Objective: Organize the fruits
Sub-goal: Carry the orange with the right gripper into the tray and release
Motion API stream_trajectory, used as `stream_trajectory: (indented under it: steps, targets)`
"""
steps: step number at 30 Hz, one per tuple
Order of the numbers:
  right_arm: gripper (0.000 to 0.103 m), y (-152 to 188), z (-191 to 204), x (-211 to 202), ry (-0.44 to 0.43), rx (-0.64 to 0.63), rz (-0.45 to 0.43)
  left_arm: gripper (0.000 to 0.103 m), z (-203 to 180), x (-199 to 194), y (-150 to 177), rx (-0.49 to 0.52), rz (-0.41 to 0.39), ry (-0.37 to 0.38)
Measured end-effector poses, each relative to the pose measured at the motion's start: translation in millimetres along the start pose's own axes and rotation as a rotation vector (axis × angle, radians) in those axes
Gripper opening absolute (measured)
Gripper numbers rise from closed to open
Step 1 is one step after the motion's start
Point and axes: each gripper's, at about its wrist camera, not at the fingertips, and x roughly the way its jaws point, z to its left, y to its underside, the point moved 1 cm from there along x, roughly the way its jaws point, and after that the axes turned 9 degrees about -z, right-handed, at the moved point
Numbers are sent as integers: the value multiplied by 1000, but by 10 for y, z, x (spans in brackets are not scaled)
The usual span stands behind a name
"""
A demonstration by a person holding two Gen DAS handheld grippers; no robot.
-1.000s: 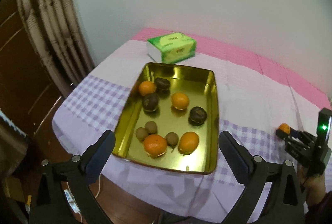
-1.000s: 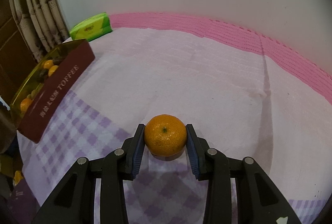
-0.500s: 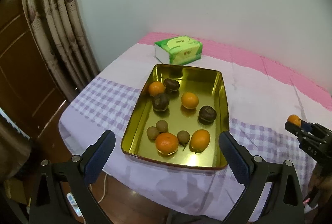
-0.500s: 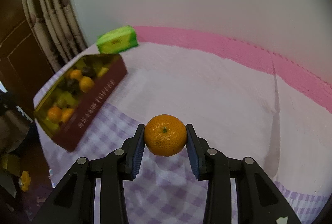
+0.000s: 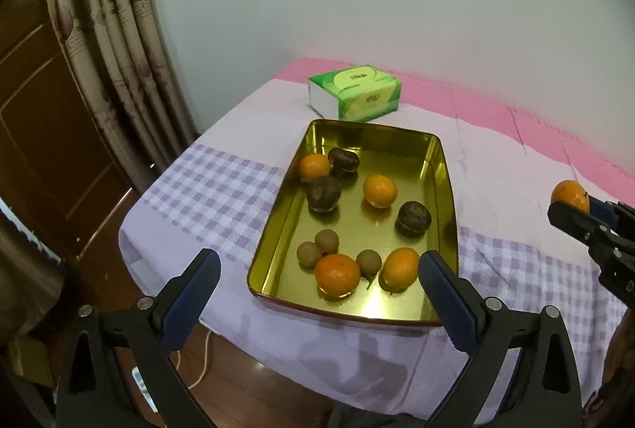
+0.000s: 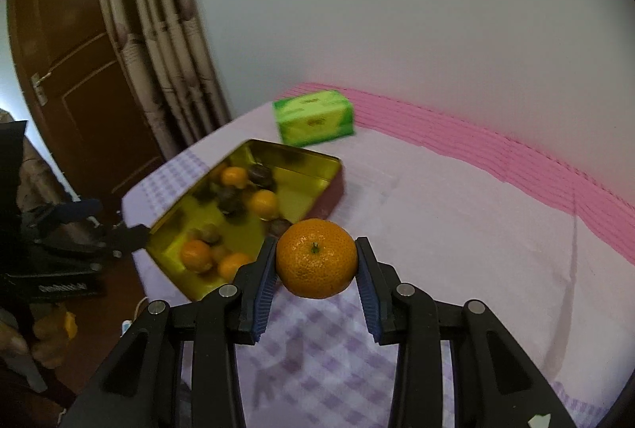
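Currently my right gripper (image 6: 316, 265) clamps a mandarin (image 6: 316, 258), held in the air just right of the gold tin (image 5: 444, 166). My left gripper (image 5: 319, 283) hangs wide open at the tin's near edge, gripping nothing.

A tin (image 5: 446, 189) sits on the counter (image 5: 206, 197) near its left edge, fruit (image 5: 380, 191) scattered inside. Behind it, by the wall, lies a tissue pack (image 5: 355, 92). To the tin's right, a mandarin (image 6: 316, 258) hangs above the counter, with the curtain (image 5: 115, 51) at far left.
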Motion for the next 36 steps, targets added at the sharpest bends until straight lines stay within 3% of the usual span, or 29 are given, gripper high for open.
stream_trajectory:
  steps: [16, 36]
  targets:
    - [35, -215, 651, 350, -130, -70, 15, 99, 204, 207, 36, -64, 70, -50]
    - [35, -100, 751, 926, -163, -48, 87, 99, 392, 452, 78, -106, 145, -110]
